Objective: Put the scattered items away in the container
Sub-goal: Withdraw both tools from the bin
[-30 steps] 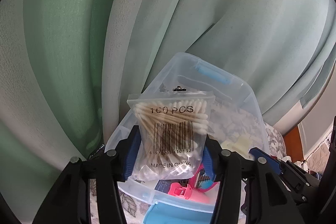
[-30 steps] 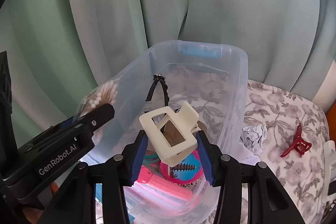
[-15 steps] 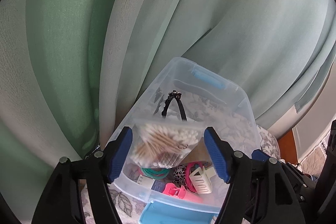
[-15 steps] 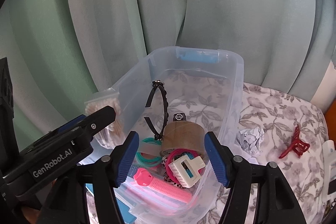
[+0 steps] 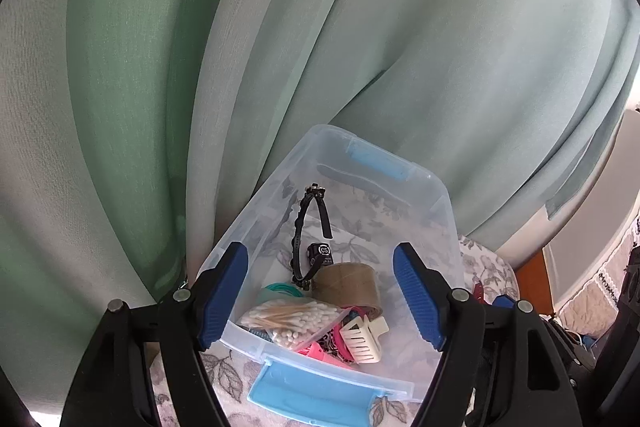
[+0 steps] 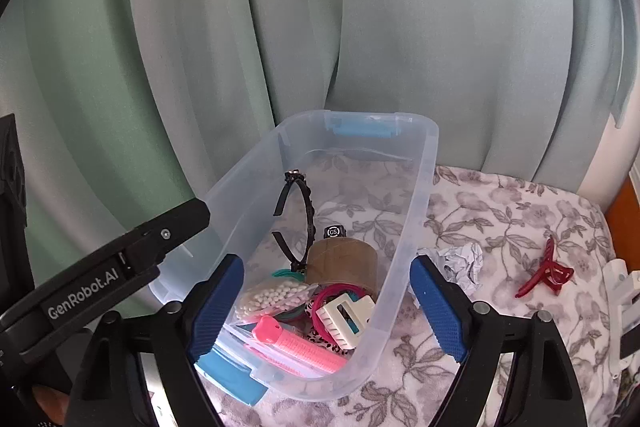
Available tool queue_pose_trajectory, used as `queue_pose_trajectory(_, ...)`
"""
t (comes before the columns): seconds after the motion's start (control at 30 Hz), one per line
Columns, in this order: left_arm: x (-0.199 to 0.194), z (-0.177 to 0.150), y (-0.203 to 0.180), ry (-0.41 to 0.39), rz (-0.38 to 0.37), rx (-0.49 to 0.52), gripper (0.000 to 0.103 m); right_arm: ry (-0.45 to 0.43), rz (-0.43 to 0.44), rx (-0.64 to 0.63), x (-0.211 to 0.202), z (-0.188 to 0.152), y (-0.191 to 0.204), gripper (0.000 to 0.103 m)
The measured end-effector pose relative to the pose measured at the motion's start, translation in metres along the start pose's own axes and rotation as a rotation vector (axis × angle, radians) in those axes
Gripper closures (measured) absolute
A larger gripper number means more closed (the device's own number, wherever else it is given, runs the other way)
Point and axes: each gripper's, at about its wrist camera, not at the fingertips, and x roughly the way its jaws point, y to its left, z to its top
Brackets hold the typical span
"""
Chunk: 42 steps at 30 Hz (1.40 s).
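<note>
Container (image 6: 416, 195), a see-through plastic box with blue handles, sits on the flowery cloth (image 6: 512, 211) right below both grippers. The left gripper (image 5: 320, 291) has just been opening its jaws; they are spread wide with nothing between them, and the bag of cotton swabs (image 5: 292, 319) lies down in the box. The right gripper (image 6: 326, 303) has just been opening too, its jaws are wide apart and hold nothing, and the cream hair clip (image 6: 344, 319) rests in the box under it. Beside these in the near end lie a pink comb (image 6: 300, 345), a brown tape roll (image 6: 342, 261), pink and teal hair ties, and a black headband (image 6: 296, 219) leaning up. The far half of the box is bare. Outside, on the cloth to the right, a crumpled paper ball (image 6: 460, 261) lies just beside the box wall, and a red hair clip (image 6: 544, 271) lies farther off. A green curtain (image 6: 360, 27) hangs close behind the box. The box wall is low and its top is open.
</note>
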Motion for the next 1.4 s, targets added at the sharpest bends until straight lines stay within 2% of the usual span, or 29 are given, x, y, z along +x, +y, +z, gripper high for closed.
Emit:
queue_pose_trajectory(0.37, -0.035, -0.003, -0.041, -0.040, -0.036, 0.073, 0.023, -0.082, -0.009, 0.080, -0.050, -0.006, -0.030, 0.009)
queue_pose_trajectory(0.73, -0.053, -0.020, -0.100, -0.051, -0.063, 0.175, 0.023, -0.157, -0.031, 0.182, -0.095, -0.019, -0.085, 0.004)
queue_pose_trajectory(0.87, -0.049, -0.028, -0.121, -0.037, -0.071, 0.211, 0.023, -0.156, -0.041, 0.221, -0.100, -0.027, -0.106, 0.000)
queue_pose_trajectory(1.03, -0.041, -0.039, -0.142, -0.018, -0.077, 0.245, 0.023, -0.159, -0.061, 0.285, -0.106, -0.041, -0.137, 0.000)
queue_pose_trajectory(1.4, -0.002, -0.065, -0.166, 0.085, -0.096, 0.269, 0.023, -0.139, -0.112, 0.394, -0.089, -0.067, -0.194, 0.000)
